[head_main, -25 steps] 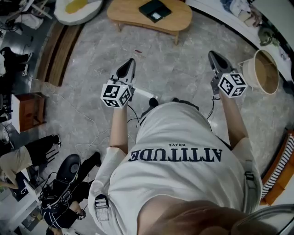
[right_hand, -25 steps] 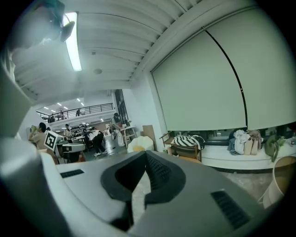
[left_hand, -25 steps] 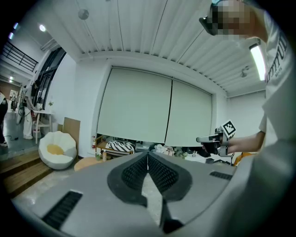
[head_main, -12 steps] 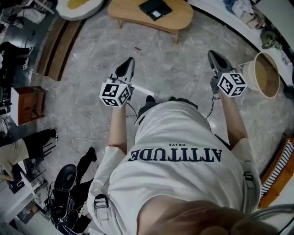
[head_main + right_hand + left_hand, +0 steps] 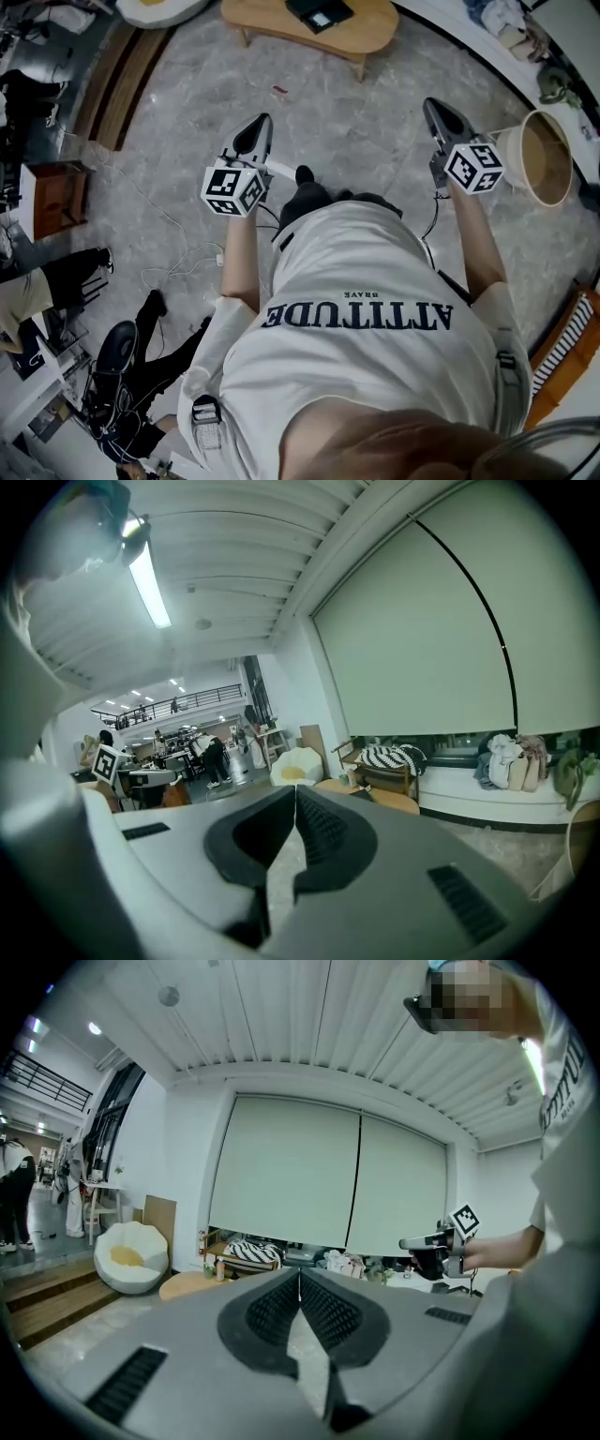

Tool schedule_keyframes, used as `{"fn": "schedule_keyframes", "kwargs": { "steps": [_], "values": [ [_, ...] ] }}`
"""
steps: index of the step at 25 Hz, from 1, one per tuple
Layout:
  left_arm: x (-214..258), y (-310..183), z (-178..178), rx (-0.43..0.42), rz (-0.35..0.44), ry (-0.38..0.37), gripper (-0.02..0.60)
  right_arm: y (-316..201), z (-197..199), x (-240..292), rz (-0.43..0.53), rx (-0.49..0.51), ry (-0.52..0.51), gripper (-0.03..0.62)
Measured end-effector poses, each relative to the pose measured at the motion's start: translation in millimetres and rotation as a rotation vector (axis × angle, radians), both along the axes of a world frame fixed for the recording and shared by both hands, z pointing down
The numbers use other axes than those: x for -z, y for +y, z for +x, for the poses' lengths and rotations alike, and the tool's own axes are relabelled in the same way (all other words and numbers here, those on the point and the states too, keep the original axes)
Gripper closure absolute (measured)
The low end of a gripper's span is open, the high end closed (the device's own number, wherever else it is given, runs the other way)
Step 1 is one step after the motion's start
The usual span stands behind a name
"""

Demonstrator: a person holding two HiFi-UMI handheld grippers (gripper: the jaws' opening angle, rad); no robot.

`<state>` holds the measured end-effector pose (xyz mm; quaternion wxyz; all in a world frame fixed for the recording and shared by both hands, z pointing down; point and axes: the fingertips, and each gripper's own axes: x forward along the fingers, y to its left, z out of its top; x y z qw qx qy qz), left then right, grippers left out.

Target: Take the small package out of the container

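My left gripper (image 5: 255, 132) and right gripper (image 5: 438, 112) are held out level in front of the person, above a grey marble floor. Both are shut with nothing between the jaws; the pads meet in the left gripper view (image 5: 299, 1280) and in the right gripper view (image 5: 294, 804). A beige round basket (image 5: 561, 181), open at the top, stands on the floor just right of the right gripper. Its inside looks bare from here. No small package shows in any view. From the left gripper view I see the right gripper (image 5: 433, 1242) off to the side.
A low wooden coffee table (image 5: 361, 31) with a black item (image 5: 319, 13) on it stands ahead. A white and yellow beanbag seat (image 5: 130, 1257) sits far left. Cables (image 5: 183, 261) trail on the floor at left, near wooden steps (image 5: 112, 84) and another person's legs (image 5: 66, 277). A striped cushion (image 5: 569, 349) lies lower right.
The view has crept forward: the table and basket have slid toward the frame edges, and a black shoe has stepped out ahead of the person. Both grippers kept their pose and stayed shut.
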<state>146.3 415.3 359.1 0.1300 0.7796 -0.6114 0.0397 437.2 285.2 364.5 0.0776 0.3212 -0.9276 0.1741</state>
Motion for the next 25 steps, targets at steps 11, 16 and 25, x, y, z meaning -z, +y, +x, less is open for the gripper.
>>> {"fn": "schedule_keyframes", "kwargs": {
  "steps": [11, 16, 25],
  "values": [
    [-7, -58, -40, -0.020, -0.012, 0.008, 0.558, -43, -43, -12, -0.020, 0.028, 0.053, 0.572],
    [-9, -104, -68, -0.040, -0.014, 0.009, 0.559, -77, -69, -16, -0.035, 0.017, 0.064, 0.572],
    [-16, -187, -132, -0.116, -0.027, 0.009, 0.560, -136, -135, -25, -0.063, -0.025, 0.087, 0.572]
  ]
}}
